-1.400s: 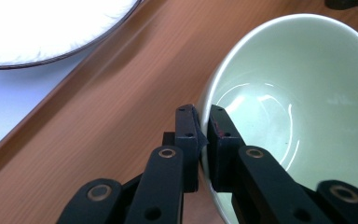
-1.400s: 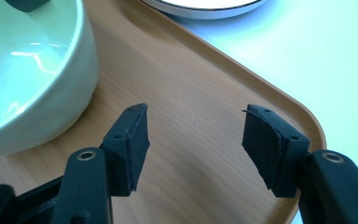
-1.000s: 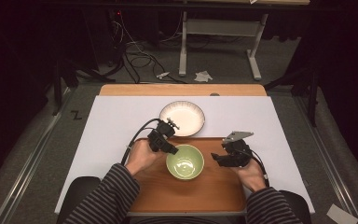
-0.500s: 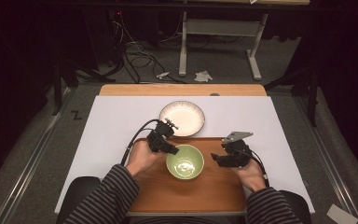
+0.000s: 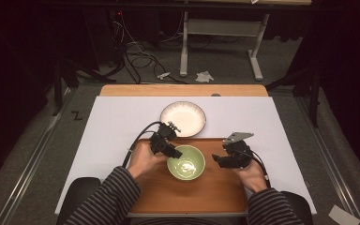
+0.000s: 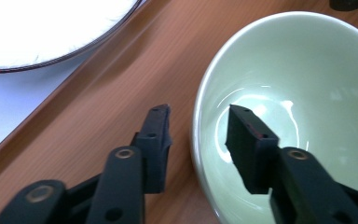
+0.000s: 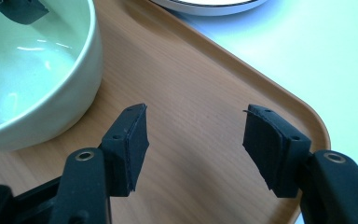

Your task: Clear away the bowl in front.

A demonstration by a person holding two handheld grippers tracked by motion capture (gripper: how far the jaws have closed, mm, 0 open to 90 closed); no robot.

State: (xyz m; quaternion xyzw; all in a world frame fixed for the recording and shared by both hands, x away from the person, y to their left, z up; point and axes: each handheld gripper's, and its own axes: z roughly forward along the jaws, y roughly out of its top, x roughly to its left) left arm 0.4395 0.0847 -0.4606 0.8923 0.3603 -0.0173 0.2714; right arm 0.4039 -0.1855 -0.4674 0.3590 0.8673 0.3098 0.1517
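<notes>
A pale green bowl (image 5: 185,162) sits on a wooden tray (image 5: 192,192) near the table's front. My left gripper (image 5: 172,152) is open and straddles the bowl's left rim (image 6: 200,126), one jaw inside the bowl, the other outside over the tray. My right gripper (image 5: 221,161) is open just right of the bowl, its jaws over bare tray wood (image 7: 196,116) with nothing between them. The bowl's wall (image 7: 42,107) lies at the left of the right gripper view.
A white plate (image 5: 183,118) with a dark rim rests on the white table cover (image 5: 117,126) just beyond the tray. Its edge shows in the left gripper view as the plate (image 6: 51,32). The tray's right rim (image 7: 307,116) is close to my right gripper.
</notes>
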